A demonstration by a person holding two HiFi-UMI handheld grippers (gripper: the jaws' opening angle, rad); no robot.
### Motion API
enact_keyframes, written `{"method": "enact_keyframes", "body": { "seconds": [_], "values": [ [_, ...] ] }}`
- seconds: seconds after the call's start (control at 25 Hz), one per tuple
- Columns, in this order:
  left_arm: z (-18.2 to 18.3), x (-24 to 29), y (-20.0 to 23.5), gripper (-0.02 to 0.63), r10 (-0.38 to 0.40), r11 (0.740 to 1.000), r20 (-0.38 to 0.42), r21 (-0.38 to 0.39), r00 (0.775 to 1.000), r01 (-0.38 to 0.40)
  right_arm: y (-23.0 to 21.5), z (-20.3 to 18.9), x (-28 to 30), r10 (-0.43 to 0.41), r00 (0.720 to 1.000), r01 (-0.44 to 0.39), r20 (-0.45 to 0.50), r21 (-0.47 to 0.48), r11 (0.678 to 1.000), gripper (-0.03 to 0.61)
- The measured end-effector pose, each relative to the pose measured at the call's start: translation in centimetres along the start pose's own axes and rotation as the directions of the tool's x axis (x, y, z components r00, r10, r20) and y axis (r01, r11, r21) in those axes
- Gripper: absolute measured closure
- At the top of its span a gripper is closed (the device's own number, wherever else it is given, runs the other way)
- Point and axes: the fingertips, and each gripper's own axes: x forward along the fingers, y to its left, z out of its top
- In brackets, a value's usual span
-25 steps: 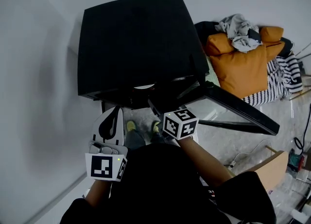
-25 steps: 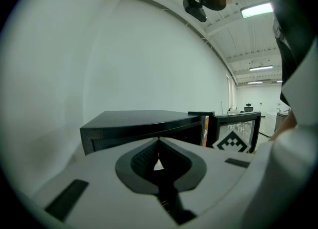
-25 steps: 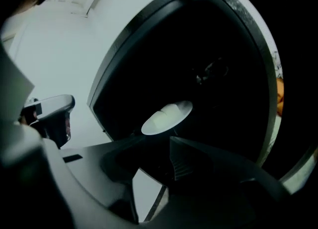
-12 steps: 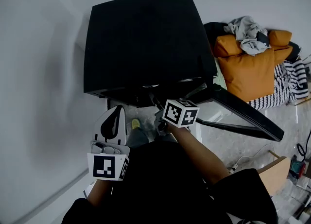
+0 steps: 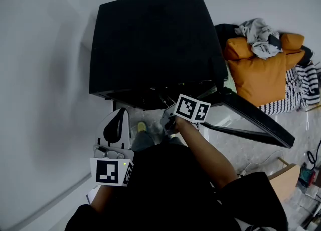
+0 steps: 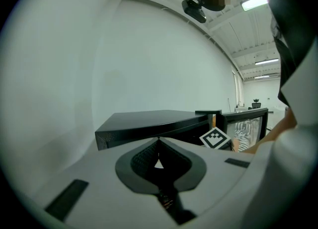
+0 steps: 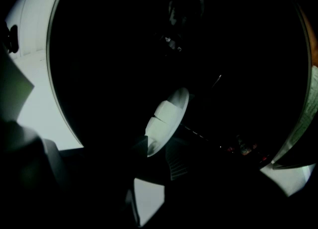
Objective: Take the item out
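A black oven-like box (image 5: 150, 39) stands by the white wall, its glass door (image 5: 251, 120) swung open to the right. My right gripper (image 7: 156, 153) reaches into the dark opening; in the head view only its marker cube (image 5: 192, 108) shows. Inside, a white plate (image 7: 166, 118) appears edge-on and tilted, its lower rim between the jaws. A ribbed pad (image 7: 176, 161) stands just off the rim. The jaws have just been closing around the rim. My left gripper (image 5: 116, 117) hangs shut and empty in front of the box, seen again in its own view (image 6: 158, 141).
An orange cushion (image 5: 256, 69) with grey clothes (image 5: 258, 32) on top and striped fabric (image 5: 296, 87) lie right of the door. A cardboard box (image 5: 288, 175) sits at lower right. The person's shoes (image 5: 142, 126) stand below the opening. A white wall (image 5: 40, 74) runs along the left.
The right gripper's marker cube has rolled and shifted slightly toward the opening. The left gripper has stayed in place.
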Motion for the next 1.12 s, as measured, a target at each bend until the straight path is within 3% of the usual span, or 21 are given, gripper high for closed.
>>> {"method": "enact_keyframes", "body": {
  "seconds": [0.52,0.68,1.12],
  "values": [
    [0.21,-0.17,0.61,0.606,0.021,1.0,0.004,0.002,1.0,-0.021,-0.38,0.44,0.4,-0.004,0.999,-0.002,0.032,0.164,0.987,0.504],
    [0.23,-0.29,0.61,0.606,0.022,1.0,0.006,0.005,1.0,-0.022,-0.13,0.74,0.28,-0.008,0.998,-0.003,0.056,0.181,0.983,0.555],
    [0.19,-0.83,0.94,0.606,0.032,0.999,0.012,0.006,0.999,-0.032,0.17,0.32,-0.03,0.016,0.997,-0.038,0.076,0.289,0.957,0.559]
  ]
}}
